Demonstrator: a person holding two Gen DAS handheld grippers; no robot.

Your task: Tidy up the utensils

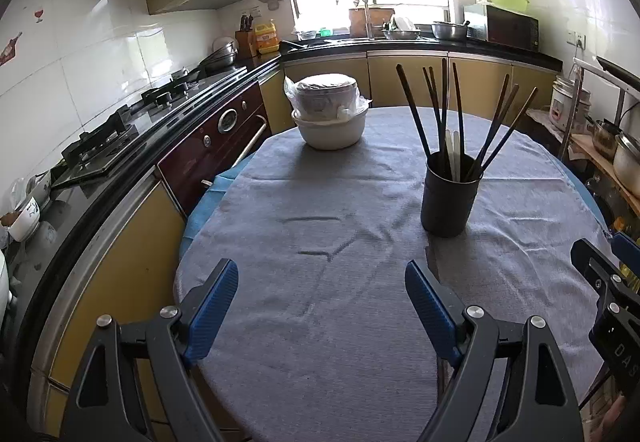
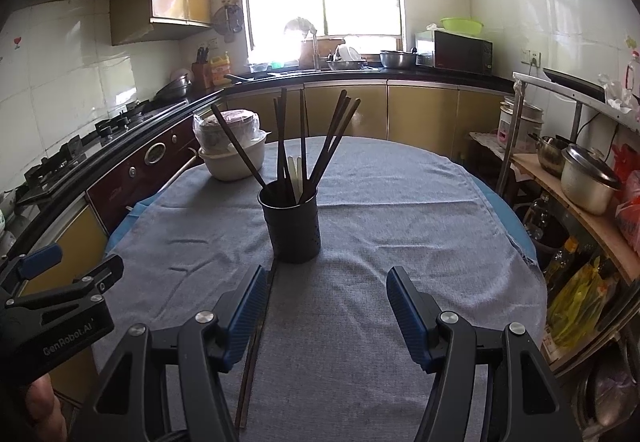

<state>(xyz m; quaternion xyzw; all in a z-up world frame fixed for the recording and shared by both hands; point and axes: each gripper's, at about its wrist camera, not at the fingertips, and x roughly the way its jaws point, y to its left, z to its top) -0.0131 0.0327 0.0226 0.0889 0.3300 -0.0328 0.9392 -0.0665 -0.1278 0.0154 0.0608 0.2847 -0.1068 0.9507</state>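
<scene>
A black utensil holder (image 2: 294, 226) stands mid-table on the grey cloth (image 2: 400, 222). It holds several dark chopsticks (image 2: 304, 137) and a couple of white utensils. The left wrist view has the holder (image 1: 450, 197) ahead and to the right. A loose pair of dark chopsticks (image 2: 252, 362) lies flat on the cloth, running along the inner side of my right gripper's left finger, not gripped. My right gripper (image 2: 326, 274) is open just short of the holder. My left gripper (image 1: 320, 264) is open over bare cloth (image 1: 320, 201), empty. Each gripper shows in the other's view: left gripper (image 2: 84, 262), right gripper (image 1: 602, 246).
A stack of white bowls (image 1: 330, 121), the top ones in plastic wrap, sits at the table's far left. The stove counter (image 1: 120, 145) runs close along the left. A shelf with metal pots (image 2: 588, 177) and bottles stands to the right of the table edge.
</scene>
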